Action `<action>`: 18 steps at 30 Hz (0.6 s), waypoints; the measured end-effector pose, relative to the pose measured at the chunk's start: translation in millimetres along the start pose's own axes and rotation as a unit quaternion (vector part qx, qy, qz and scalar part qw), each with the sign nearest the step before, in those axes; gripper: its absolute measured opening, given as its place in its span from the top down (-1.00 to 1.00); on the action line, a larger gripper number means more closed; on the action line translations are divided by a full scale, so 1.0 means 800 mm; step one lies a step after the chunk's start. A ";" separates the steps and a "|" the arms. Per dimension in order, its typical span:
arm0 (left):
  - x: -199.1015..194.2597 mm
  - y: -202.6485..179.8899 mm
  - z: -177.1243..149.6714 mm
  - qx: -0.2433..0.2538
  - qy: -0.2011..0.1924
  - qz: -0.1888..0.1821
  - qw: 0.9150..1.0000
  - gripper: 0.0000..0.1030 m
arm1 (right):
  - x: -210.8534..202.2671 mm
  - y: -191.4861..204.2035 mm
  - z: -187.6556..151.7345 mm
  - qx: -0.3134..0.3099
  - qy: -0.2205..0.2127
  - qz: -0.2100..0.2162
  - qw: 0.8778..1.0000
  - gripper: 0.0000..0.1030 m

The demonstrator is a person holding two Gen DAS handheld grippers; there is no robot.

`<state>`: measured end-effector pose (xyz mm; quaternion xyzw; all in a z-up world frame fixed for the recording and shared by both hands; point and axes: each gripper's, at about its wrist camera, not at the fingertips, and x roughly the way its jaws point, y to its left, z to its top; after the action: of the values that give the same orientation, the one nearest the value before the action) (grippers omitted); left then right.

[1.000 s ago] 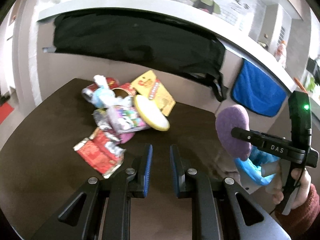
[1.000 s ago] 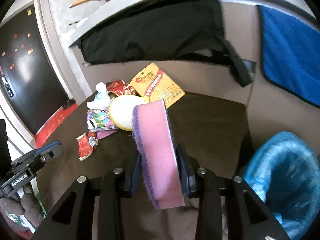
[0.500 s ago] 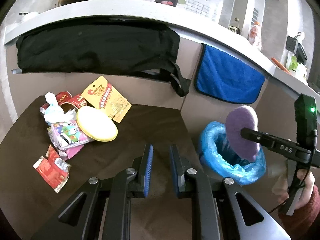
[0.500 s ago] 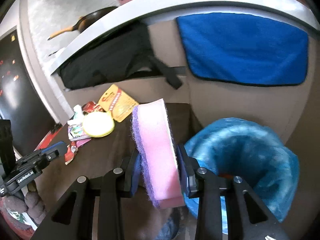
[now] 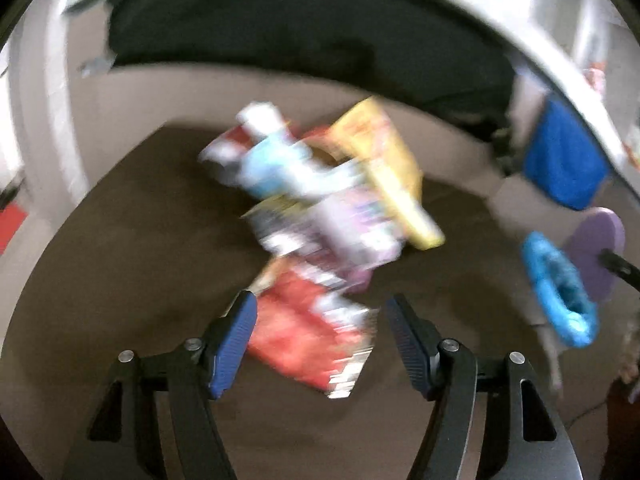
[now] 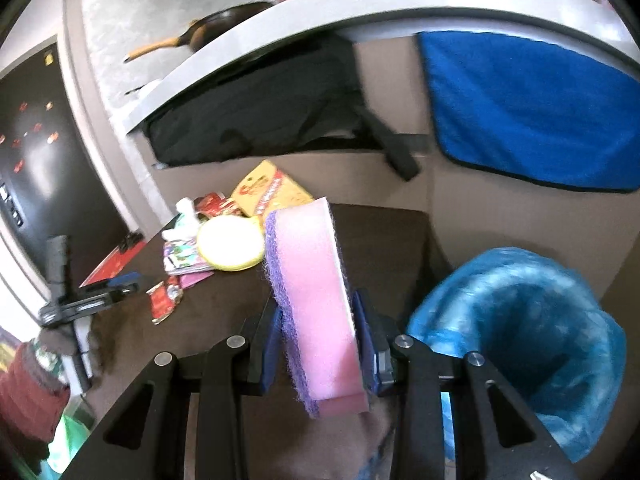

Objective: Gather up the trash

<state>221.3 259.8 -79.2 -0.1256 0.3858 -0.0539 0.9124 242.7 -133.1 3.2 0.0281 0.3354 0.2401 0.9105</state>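
In the blurred left wrist view my left gripper hangs over the dark table with its jaws opening, and a red wrapper lies on the table in the gap between them, untouched. Behind it sits the trash pile, with a yellow packet on top. My right gripper is shut on a pink sponge with a purple scouring side, held upright just left of the blue bin bag. The same sponge and bag appear at the left view's right edge.
A dark brown table carries a yellow disc, wrappers and a red wrapper. Behind it a black bag and a blue cloth hang from a grey counter. The left gripper's tool shows at far left.
My left gripper swung back left and down onto the trash pile, and its jaws went from nearly shut to wide apart around the red wrapper. My right gripper shifted slightly, still gripping the sponge by the bin.
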 end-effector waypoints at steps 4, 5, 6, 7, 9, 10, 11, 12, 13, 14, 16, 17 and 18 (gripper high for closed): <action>0.016 0.028 -0.021 -0.079 0.031 0.018 0.996 -0.32 | 0.025 0.019 -0.001 -0.013 0.018 0.004 1.000 0.38; 0.010 0.030 -0.026 -0.101 0.019 0.015 0.995 -0.32 | 0.031 0.023 -0.002 -0.015 0.023 0.004 1.000 0.38; 0.008 0.031 -0.030 -0.128 0.019 0.003 0.992 -0.32 | 0.037 0.026 -0.003 -0.016 0.028 0.005 0.999 0.38; 0.005 0.031 -0.035 -0.165 0.015 -0.015 0.986 -0.36 | 0.043 0.029 -0.004 -0.017 0.032 0.005 0.999 0.38; 0.008 0.026 -0.044 -0.216 0.002 -0.018 0.976 -0.48 | 0.052 0.033 -0.005 -0.019 0.037 0.004 0.999 0.38; 0.011 0.019 -0.043 -0.222 -0.005 0.000 0.975 -0.51 | 0.056 0.034 -0.005 -0.019 0.039 0.004 0.999 0.38; 0.016 0.011 -0.040 -0.222 -0.010 0.018 0.975 -0.53 | 0.060 0.036 -0.005 -0.019 0.041 0.004 0.999 0.38; 0.024 0.001 -0.035 -0.222 -0.012 0.042 0.974 -0.53 | 0.064 0.038 -0.006 -0.019 0.041 0.004 0.999 0.38; 0.030 -0.004 -0.032 -0.221 -0.017 0.061 0.973 -0.53 | 0.065 0.040 -0.006 -0.021 0.040 0.003 0.999 0.38; 0.036 -0.009 -0.028 -0.220 -0.021 0.083 0.972 -0.53 | 0.066 0.041 -0.007 -0.024 0.038 0.000 0.999 0.38; 0.048 -0.017 -0.019 -0.219 -0.028 0.117 0.968 -0.53 | 0.063 0.044 -0.009 -0.035 0.030 -0.013 0.999 0.38; 0.052 -0.016 -0.016 -0.216 -0.029 0.127 0.968 -0.53 | 0.062 0.044 -0.010 -0.037 0.028 -0.017 0.999 0.38; 0.055 -0.017 -0.014 -0.209 -0.029 0.132 0.969 -0.53 | 0.060 0.043 -0.011 -0.036 0.025 -0.019 0.999 0.38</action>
<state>243.8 235.5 -113.7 -0.2626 0.3751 0.1527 0.8758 254.6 -81.9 -24.9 -0.0175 0.3496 0.2352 0.9067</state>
